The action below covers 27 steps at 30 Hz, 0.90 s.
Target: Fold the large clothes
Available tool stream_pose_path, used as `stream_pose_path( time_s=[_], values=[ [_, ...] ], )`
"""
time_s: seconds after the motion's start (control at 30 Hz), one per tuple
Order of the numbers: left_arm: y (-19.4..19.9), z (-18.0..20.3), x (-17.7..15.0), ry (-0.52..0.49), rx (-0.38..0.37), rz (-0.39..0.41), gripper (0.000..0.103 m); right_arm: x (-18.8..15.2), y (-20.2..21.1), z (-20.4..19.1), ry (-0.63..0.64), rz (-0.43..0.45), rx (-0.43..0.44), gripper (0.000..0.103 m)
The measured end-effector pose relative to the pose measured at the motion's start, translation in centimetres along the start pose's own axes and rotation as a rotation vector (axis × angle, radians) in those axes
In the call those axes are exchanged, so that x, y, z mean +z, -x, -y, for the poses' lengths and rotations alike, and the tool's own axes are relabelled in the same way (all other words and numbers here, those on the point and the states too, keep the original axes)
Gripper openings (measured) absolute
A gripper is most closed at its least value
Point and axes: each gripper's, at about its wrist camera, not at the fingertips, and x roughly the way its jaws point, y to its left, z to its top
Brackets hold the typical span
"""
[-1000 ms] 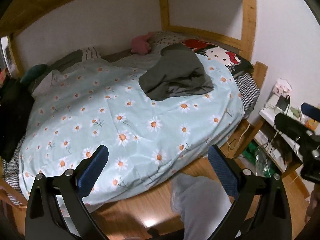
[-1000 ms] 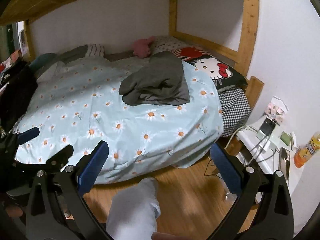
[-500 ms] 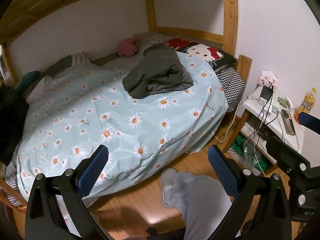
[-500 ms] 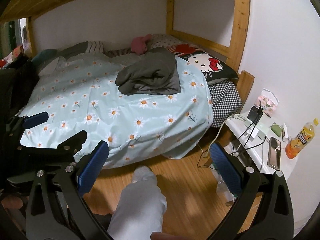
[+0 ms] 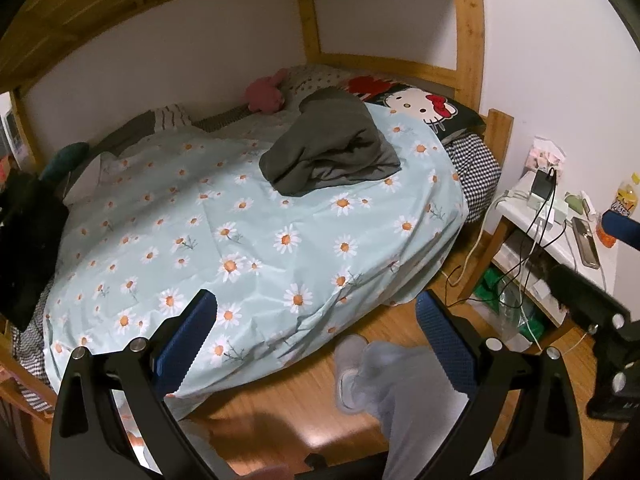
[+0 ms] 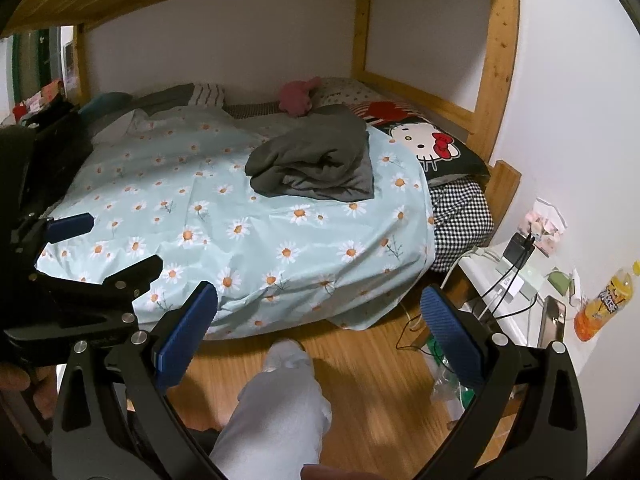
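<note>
A dark grey garment (image 5: 332, 152) lies crumpled on the daisy-print duvet (image 5: 248, 240) near the head of the bed; it also shows in the right wrist view (image 6: 316, 162). My left gripper (image 5: 316, 332) is open and empty, held over the floor well short of the bed. My right gripper (image 6: 318, 326) is open and empty too, beside the left one, which shows at the left edge of its view (image 6: 80, 272). Both are far from the garment.
A Hello Kitty pillow (image 5: 424, 110) and a pink plush (image 5: 264, 94) lie at the bed's head. A white bedside table (image 6: 520, 280) with cables, a phone and an orange bottle (image 6: 604, 300) stands at right. The person's grey-trousered leg (image 5: 404, 392) is on the wooden floor. Dark clothes (image 5: 24, 240) hang at left.
Both grippers have drawn back from the bed and turned to the right; the bed looks smaller and the bedside table has come into view. Both stay open.
</note>
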Motion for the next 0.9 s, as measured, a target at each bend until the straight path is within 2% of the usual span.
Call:
stream_pose_path(
  time_s=[0.27,0.4,0.53,0.9],
  values=[
    [0.13,-0.96,0.1,0.037,-0.008,0.002,0.098,-0.01,-0.07,0.04,0.0,0.001,-0.008,0.1],
    [0.19,-0.95,0.12,0.029,0.042,0.004,0.098,-0.02,-0.04,0.28,-0.003,0.004,-0.012,0.1],
    [0.03,-1.06,0.05,0.049,0.015,-0.025,0.098,-0.05,-0.02,0.26,0.002,0.002,-0.009,0.1],
    [0.14,-1.11,-0.22,0.025,0.0,-0.033,0.098,0.0,0.08,0.13,0.01,0.005,-0.008,0.1]
  ],
)
